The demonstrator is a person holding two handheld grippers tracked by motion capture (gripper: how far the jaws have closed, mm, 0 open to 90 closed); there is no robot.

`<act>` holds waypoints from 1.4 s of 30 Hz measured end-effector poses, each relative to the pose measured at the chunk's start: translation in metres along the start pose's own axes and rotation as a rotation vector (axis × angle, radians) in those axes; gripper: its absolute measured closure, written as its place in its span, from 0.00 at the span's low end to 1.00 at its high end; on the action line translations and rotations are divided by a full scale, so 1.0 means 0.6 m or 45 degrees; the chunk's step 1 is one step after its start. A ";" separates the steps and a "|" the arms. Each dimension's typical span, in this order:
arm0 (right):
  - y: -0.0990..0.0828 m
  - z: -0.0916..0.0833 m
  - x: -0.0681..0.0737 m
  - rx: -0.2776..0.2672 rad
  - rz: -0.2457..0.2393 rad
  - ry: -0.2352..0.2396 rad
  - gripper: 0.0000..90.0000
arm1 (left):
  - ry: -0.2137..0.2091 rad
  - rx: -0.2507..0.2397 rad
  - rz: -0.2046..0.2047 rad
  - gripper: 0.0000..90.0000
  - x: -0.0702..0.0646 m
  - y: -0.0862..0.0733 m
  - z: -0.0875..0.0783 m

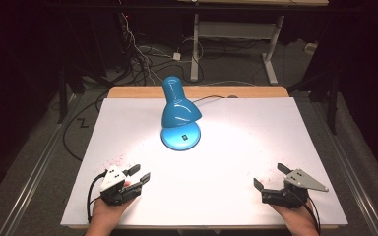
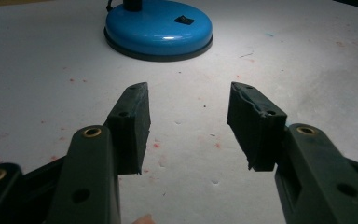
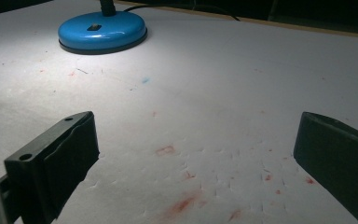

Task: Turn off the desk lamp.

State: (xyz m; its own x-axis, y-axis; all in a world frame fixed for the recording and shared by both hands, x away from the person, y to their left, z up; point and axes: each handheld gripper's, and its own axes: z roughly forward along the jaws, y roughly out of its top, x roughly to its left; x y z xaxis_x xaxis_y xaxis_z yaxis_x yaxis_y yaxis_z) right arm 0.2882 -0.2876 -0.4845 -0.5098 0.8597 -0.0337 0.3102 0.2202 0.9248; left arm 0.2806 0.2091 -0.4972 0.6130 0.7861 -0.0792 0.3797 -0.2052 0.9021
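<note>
— Blue, glossy: a desk lamp (image 1: 179,115) stands on the white sheet (image 1: 236,162) that covers the table, lit and shining down on its own round base (image 2: 158,28). Where does it sit from the claws?

— Ahead of both. From the left gripper (image 1: 141,174) it is forward and a little to the right; from the right gripper (image 1: 270,177) it is forward and well off to the left. Neither touches it.

— And the jaws?

— Both claws stand spread with bare sheet between the pads, holding nothing. The right one gapes wider; in the right gripper view its pads sit at the far edges.

— Anything else on the sheet?

— Faint red smudges (image 3: 182,203) lie just ahead of the right claw, and small red specks (image 2: 156,145) lie between the left claw's pads. A dark cord (image 3: 186,9) runs from the lamp's base toward the table's far edge.
</note>
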 end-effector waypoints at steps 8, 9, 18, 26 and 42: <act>0.000 0.000 0.000 0.001 0.000 0.002 0.01 | -0.008 0.011 0.014 0.70 -0.001 0.001 0.001; 0.000 0.000 0.000 0.001 0.000 0.002 0.01 | -0.013 0.016 0.009 0.71 0.001 0.001 0.001; 0.000 0.000 0.000 0.004 -0.004 -0.006 0.01 | -0.082 0.028 -0.024 0.86 0.009 0.002 0.003; 0.001 0.001 0.002 0.009 -0.010 -0.010 0.01 | -0.108 0.056 -0.040 0.95 0.012 0.004 0.006; 0.001 0.000 0.002 0.010 -0.002 -0.009 0.01 | -0.061 0.087 -0.052 0.98 0.009 0.006 0.010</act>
State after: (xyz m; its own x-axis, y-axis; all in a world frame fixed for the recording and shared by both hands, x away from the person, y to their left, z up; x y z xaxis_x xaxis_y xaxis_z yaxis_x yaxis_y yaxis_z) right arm 0.2879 -0.2864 -0.4838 -0.5048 0.8624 -0.0375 0.3158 0.2249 0.9218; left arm 0.2897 0.2091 -0.4969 0.6282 0.7660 -0.1368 0.4502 -0.2144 0.8668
